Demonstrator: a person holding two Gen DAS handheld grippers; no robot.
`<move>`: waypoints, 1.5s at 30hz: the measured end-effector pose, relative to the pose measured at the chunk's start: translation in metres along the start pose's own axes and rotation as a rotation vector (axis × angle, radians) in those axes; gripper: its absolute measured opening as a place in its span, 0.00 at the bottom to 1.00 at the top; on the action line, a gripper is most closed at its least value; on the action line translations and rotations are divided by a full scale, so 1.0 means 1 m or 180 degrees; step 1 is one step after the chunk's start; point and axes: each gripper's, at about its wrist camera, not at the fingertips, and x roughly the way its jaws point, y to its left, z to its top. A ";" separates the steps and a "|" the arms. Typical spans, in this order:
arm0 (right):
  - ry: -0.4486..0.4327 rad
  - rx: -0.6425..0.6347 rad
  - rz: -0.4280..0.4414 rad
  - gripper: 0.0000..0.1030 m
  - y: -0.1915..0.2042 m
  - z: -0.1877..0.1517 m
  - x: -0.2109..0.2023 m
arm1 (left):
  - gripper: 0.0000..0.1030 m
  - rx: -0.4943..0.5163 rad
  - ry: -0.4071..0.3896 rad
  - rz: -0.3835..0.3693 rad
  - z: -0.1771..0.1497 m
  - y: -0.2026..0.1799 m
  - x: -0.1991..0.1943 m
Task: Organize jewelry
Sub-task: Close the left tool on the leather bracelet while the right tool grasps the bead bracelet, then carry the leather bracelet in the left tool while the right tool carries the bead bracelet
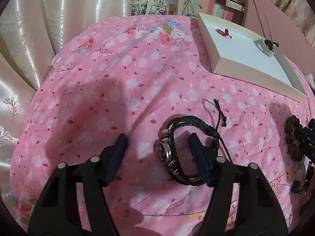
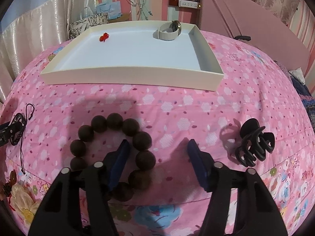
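Leather bracelet (image 1: 185,153) straddled by half-spread left gripper (image 1: 157,147), right finger inside its loop, not pinching. Right gripper (image 2: 157,153) likewise half-spread, left finger inside bead bracelet (image 2: 118,149); hair claw (image 2: 254,145) beside, tray (image 2: 133,72) beyond.

Both wrist fisheyes look steeply down, close over the pink bedspread (image 1: 118,78), sharing the white tray (image 2: 128,72).
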 end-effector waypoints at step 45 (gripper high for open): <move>-0.0211 0.0066 0.0363 0.18 -0.004 0.016 -0.025 | 0.12 0.0043 -0.0161 0.0093 0.006 -0.013 -0.037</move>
